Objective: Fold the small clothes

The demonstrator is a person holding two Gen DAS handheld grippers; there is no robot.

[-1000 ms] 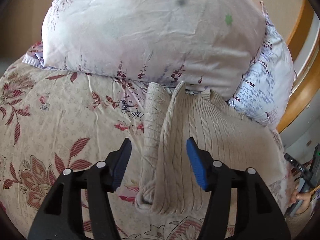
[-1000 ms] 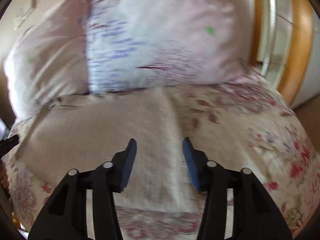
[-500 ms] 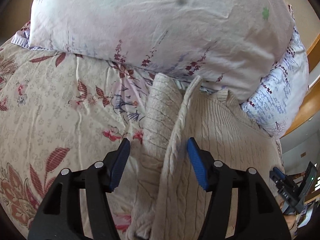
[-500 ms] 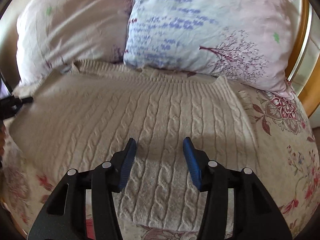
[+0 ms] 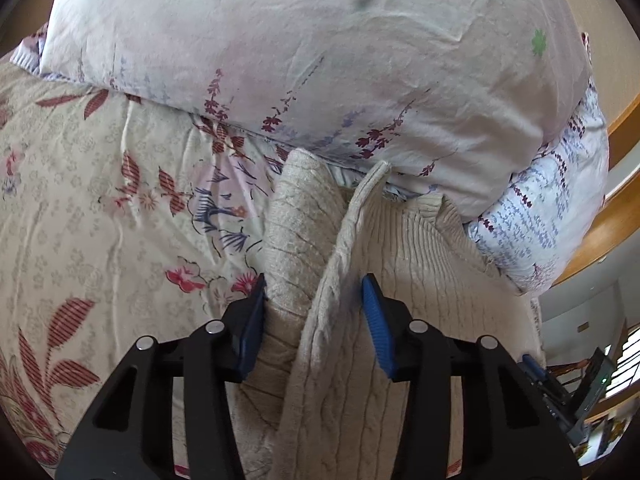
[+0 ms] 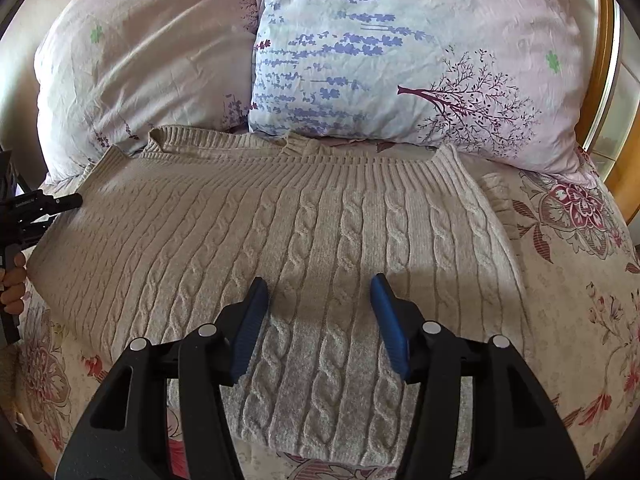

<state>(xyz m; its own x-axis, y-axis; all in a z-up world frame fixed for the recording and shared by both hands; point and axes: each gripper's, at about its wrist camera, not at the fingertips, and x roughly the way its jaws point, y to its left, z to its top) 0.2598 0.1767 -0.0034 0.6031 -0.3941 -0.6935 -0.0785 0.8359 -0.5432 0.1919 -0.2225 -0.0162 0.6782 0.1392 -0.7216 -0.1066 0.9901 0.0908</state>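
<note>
Cream cable-knit sweater (image 6: pixel 320 240) lying on the bed, both grippers hovering with jaws apart.

Sweater is spreading across the centre of the right wrist frame, ribbed edge touching two floral pillows (image 6: pixel 400 52) along the top; flowered bedspread (image 6: pixel 580 280) is showing at lower right. Right gripper (image 6: pixel 318 300) is standing open above the knit, clamping nothing. Left gripper (image 5: pixel 314 300) is straddling a raised fold of the sweater's side edge, pads apart. Small white writing on the left tool at the frame's left edge is unreadable.
</note>
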